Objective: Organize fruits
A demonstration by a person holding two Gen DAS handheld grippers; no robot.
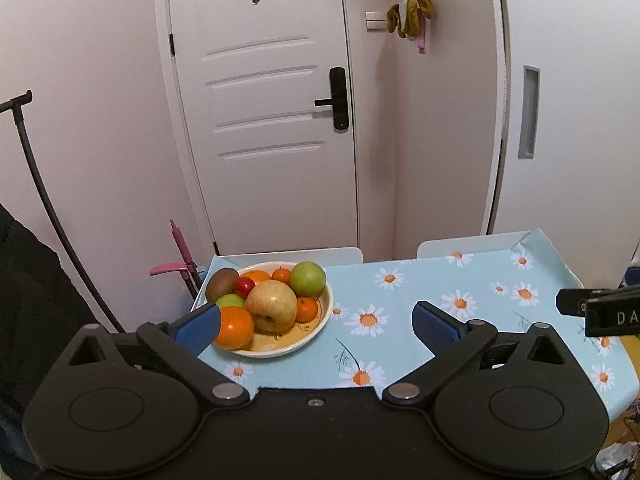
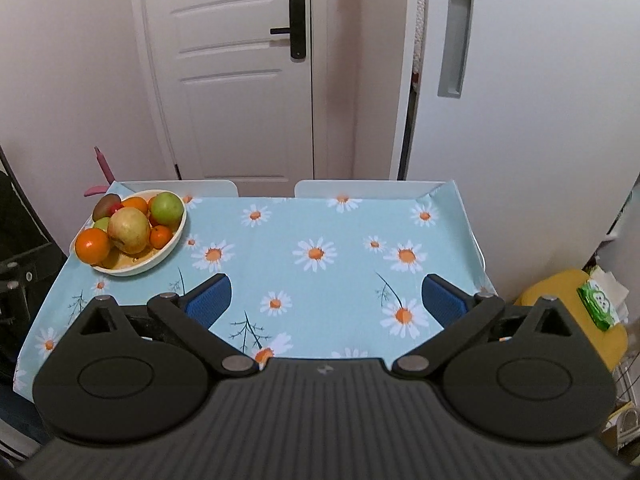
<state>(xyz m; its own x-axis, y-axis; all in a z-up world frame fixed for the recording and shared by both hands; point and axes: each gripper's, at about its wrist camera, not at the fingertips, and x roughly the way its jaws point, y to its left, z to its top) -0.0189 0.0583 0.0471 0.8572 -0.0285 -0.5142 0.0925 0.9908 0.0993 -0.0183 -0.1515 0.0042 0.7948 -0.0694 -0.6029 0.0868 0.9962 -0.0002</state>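
Ahead-left of the wide-spread, empty left gripper [image 1: 316, 320], the smooth, firm round orange [image 1: 234, 327] likely wants a gentle mid-body pinch.

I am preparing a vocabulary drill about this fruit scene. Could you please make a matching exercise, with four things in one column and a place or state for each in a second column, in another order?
Things:
1. brown oval kiwi
2. large round orange
3. big yellowish apple
4. left hand-held gripper

Places or states:
A. in the middle of the cream round bowl
B. open, nothing between its blue pads
C. at the bowl's far left rim
D. at the bowl's near rim

Pairs: 1-C, 2-D, 3-A, 4-B
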